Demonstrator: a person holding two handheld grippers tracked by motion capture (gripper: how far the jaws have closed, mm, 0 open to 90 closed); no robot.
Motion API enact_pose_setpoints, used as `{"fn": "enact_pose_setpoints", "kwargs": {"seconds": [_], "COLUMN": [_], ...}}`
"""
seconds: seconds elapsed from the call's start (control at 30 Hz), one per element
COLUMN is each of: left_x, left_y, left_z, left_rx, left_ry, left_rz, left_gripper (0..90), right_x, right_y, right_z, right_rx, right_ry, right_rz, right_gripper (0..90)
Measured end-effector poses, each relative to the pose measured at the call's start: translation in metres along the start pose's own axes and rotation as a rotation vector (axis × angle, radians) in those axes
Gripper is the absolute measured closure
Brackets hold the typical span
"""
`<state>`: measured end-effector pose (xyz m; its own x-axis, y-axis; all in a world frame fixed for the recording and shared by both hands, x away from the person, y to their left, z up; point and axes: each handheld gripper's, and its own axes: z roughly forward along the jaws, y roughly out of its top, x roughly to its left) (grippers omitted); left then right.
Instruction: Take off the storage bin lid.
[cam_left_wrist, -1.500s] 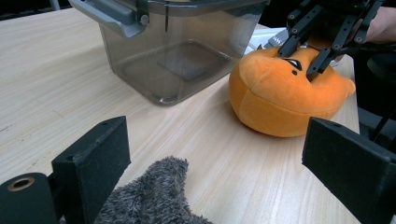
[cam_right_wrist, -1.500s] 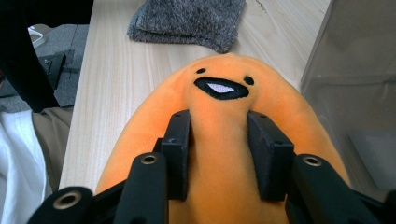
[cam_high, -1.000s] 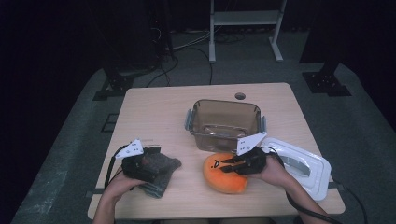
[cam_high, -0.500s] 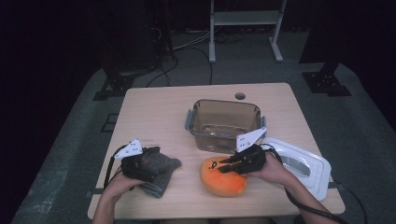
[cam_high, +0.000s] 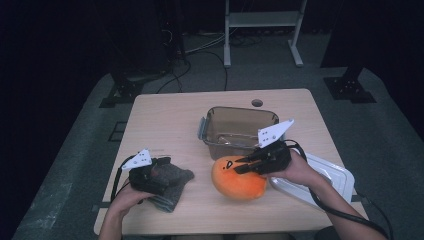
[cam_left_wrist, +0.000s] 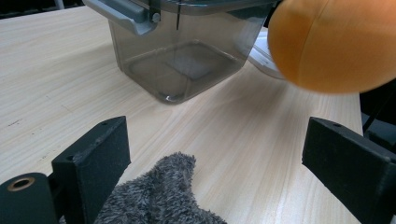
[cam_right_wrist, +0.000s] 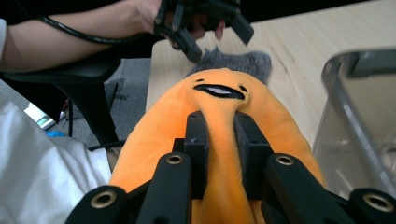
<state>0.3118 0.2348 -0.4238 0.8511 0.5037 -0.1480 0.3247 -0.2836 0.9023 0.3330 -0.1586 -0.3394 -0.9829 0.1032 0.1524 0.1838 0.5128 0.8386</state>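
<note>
The pale wooden surface (cam_high: 165, 120) carries a clear plastic bin (cam_high: 239, 130) at its middle, with a white lid (cam_high: 327, 177) lying to the right of it, near the front edge. Just in front of the bin, the orange plush toy (cam_high: 239, 178) hangs lifted off the surface, a fold of it pinched tight in the right claw (cam_high: 239, 166). At the front left, the left claw (cam_left_wrist: 224, 177) stands wide over a grey fuzzy cloth (cam_high: 170, 182), pads apart.

Black tongs (cam_high: 242, 165) with brass-ringed screw holes, white three-cornered plate (dotted), black trailing cable, white sleeve.
</note>
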Motion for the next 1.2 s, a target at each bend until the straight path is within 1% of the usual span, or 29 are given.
{"fn": "enact_pose_setpoints", "kwargs": {"seconds": [0.13,0.17,0.2,0.33,0.37,0.4,0.5,0.63,0.73,0.97,1.2], "left_x": [0.001,0.001,0.001,0.001,0.001,0.001,0.001,0.001,0.001,0.001,0.002], "left_y": [0.0,0.0,0.0,-0.001,-0.001,-0.001,-0.001,-0.001,-0.001,-0.001,-0.001], "left_z": [0.0,-0.001,-0.001,-0.002,-0.002,-0.002,-0.002,-0.002,-0.002,-0.002,-0.001], "left_rx": [-0.002,-0.002,-0.001,-0.005,-0.006,-0.007,-0.004,-0.004,-0.005,-0.005,-0.004], "left_ry": [0.0,0.0,0.001,0.004,0.004,0.004,0.003,0.002,0.0,0.001,-0.003], "left_rz": [-0.001,-0.001,-0.001,-0.005,-0.007,-0.008,-0.004,-0.003,-0.003,-0.001,0.004], "left_gripper": [6.8,6.8,6.8,6.8,6.8,6.8,6.8,6.8,6.8,6.8,6.8], "right_x": [0.0,-0.001,-0.001,-0.004,-0.006,-0.006,-0.01,-0.014,-0.017,-0.027,-0.036], "right_y": [0.018,0.028,0.028,0.045,0.052,0.052,0.063,0.07,0.076,0.089,0.095], "right_z": [-0.009,-0.013,-0.013,-0.022,-0.025,-0.025,-0.029,-0.032,-0.034,-0.042,-0.046], "right_rx": [0.0,0.003,0.003,-0.008,-0.009,-0.009,0.001,0.003,0.015,0.008,0.001], "right_ry": [0.01,0.01,0.01,0.001,-0.003,-0.003,-0.014,-0.014,-0.028,-0.055,-0.078], "right_rz": [-0.021,-0.028,-0.028,-0.044,-0.046,-0.046,-0.056,-0.058,-0.063,-0.068,-0.063], "right_gripper": [76.7,76.7,76.7,76.7,76.7,76.7,76.7,76.6,76.6,76.6,76.6]}}
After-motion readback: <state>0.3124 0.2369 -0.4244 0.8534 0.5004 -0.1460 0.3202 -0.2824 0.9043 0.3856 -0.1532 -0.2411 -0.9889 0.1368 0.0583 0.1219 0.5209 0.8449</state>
